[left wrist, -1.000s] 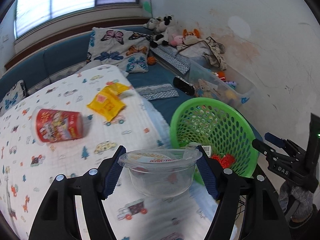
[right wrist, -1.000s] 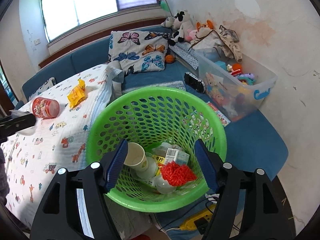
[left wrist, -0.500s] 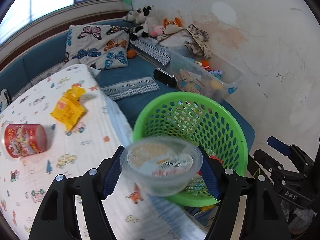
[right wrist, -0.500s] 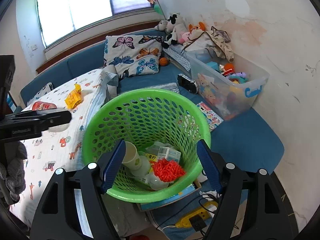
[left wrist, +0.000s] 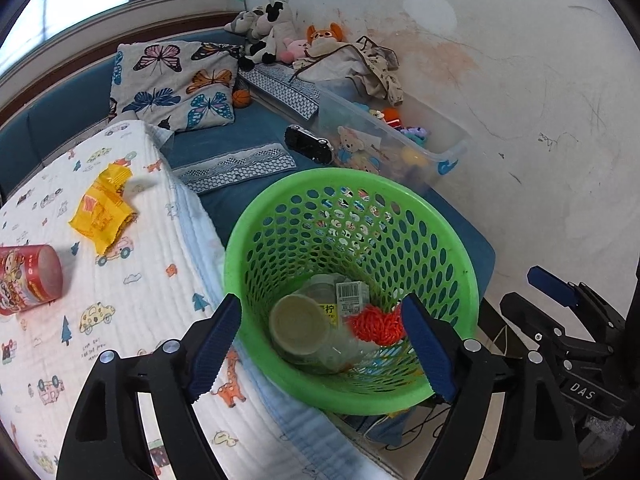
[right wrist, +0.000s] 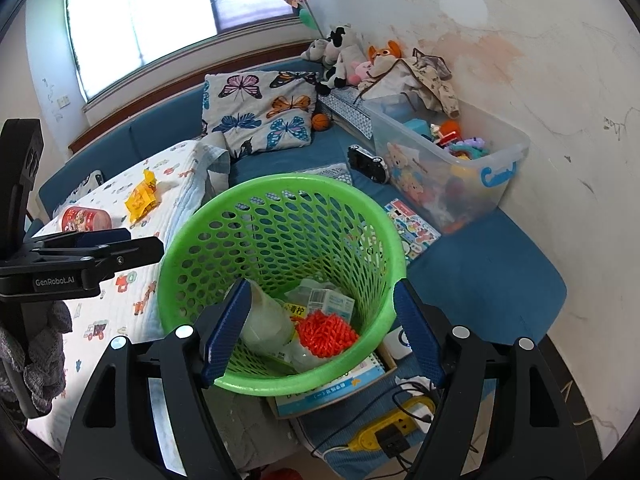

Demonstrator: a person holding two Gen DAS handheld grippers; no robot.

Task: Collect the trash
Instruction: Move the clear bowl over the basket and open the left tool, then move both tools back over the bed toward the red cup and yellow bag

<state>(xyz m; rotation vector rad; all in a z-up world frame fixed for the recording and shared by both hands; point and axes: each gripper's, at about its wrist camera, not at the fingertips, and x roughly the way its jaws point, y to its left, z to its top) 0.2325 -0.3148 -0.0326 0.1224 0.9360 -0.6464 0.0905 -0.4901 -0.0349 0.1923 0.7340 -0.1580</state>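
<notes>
The left gripper (left wrist: 322,344) was held over the green basket (left wrist: 448,240), its jaws just opened wider with nothing gripped. The clear bowl (left wrist: 300,326) lay inside the basket among other trash. The right gripper (right wrist: 320,330) was spread apart, empty.

The basket (left wrist: 460,248) stood just off the quilt's (left wrist: 132,304) right edge with a cup (left wrist: 298,322) and netting (left wrist: 376,324) inside, while a wrapper (left wrist: 102,210) and a can (left wrist: 28,280) lay on the quilt toward its left.
</notes>
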